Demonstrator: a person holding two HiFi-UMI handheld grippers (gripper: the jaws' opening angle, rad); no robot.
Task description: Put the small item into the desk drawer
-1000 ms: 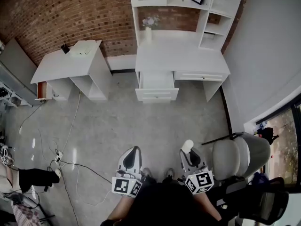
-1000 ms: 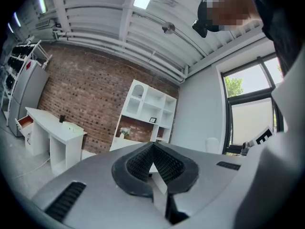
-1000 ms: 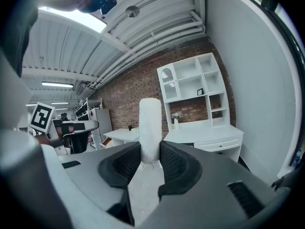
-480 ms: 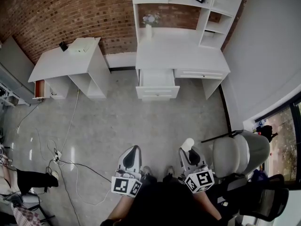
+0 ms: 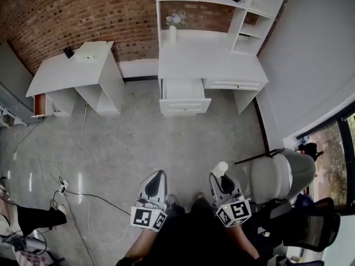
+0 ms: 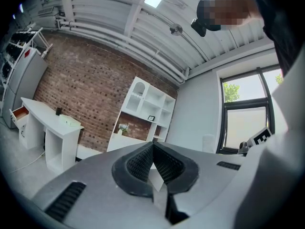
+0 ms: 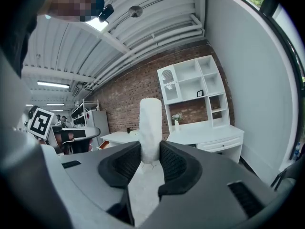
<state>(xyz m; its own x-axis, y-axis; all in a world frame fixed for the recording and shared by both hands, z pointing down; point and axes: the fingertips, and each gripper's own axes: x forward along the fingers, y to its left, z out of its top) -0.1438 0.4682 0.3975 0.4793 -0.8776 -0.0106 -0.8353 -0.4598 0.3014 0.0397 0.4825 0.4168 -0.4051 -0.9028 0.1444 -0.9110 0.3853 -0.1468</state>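
**The small item is held tight, far from the open drawer**

The right hand-held gripper is squeezed shut on the small item, a fluffy white roll. The roll stands straight up between the two black pads (its top pokes out well above them). The left hand-held gripper is closed, its tips touch, and nothing is in it. In the head view both sit low and side by side, close to the person's body, over the grey floor. The white table stands well apart from them against the brick wall. Its drawer on the left side is pulled out. A grey chair sits just beside the right hand-held gripper. A smaller table stands off to the left.
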